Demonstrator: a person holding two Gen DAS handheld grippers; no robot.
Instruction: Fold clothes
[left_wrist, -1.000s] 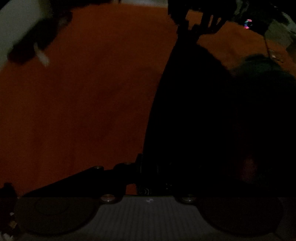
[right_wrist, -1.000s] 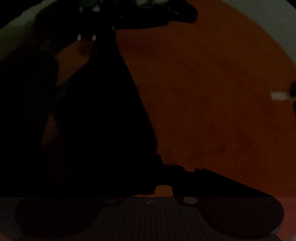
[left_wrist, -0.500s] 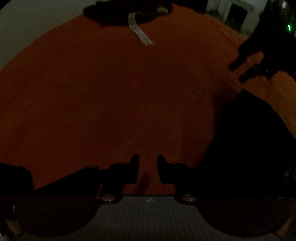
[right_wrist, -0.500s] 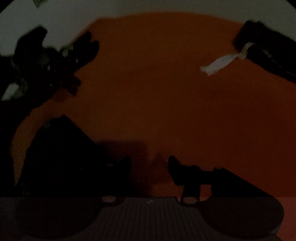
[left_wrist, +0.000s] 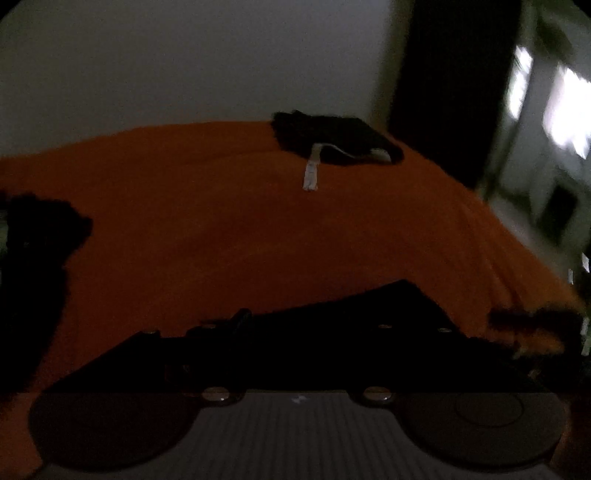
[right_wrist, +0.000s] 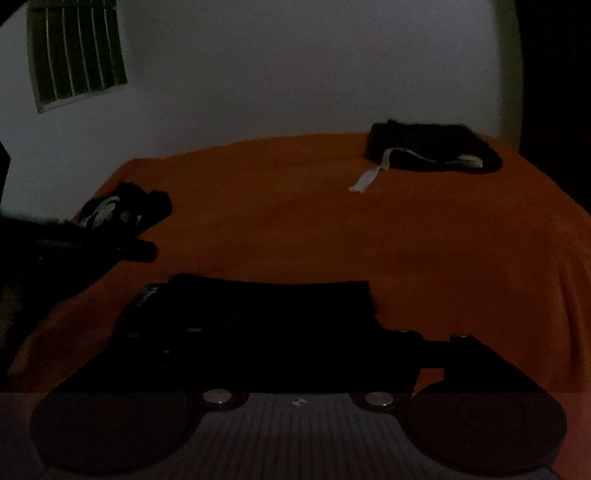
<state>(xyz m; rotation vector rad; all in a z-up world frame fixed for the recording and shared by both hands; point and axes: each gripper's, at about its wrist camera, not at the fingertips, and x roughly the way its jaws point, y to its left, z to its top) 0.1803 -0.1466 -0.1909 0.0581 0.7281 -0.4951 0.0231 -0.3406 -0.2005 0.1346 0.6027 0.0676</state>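
While your two grippers sit too dark to tell wide or narrow, a black folded cloth (right_wrist: 266, 314) lies on the orange bed (right_wrist: 369, 229) near you.

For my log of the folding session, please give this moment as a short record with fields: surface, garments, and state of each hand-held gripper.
Surface: orange sheet
Near: dark garment, flat, just ahead of both grippers
Far: folded black garment, its white drawstring trailing onto the sheet
Left edge: loose clothes pile
Left hand-held gripper: appears open
Right hand-held gripper: appears open
Light: very dim
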